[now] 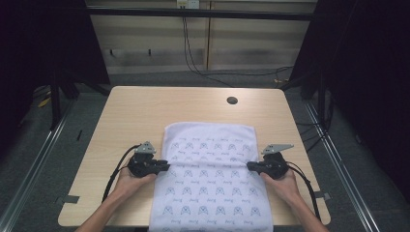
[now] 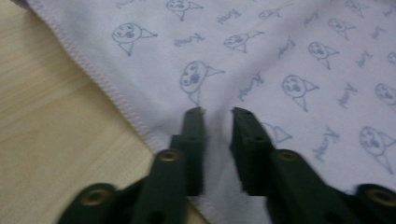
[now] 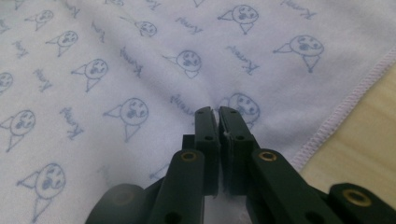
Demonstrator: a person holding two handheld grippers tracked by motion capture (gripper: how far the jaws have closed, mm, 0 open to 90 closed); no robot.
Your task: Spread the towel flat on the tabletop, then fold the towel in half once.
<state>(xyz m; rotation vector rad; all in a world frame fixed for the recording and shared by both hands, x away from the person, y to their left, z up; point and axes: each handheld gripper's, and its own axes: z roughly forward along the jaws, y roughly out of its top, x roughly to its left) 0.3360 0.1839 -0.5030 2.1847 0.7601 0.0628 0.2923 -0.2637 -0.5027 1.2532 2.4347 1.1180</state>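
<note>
The towel lies flat at the table's middle near part, its near end hanging over the near edge. Its long axis runs near to far. It is pale lilac, printed with small face drawings and a short script word too blurred to read.

The left gripper sits at the towel's left hem; its jaws stand a narrow gap apart with a raised fold of cloth between them. The right gripper sits at the right hem, jaws nearly together, pinching a fold of cloth.
</note>
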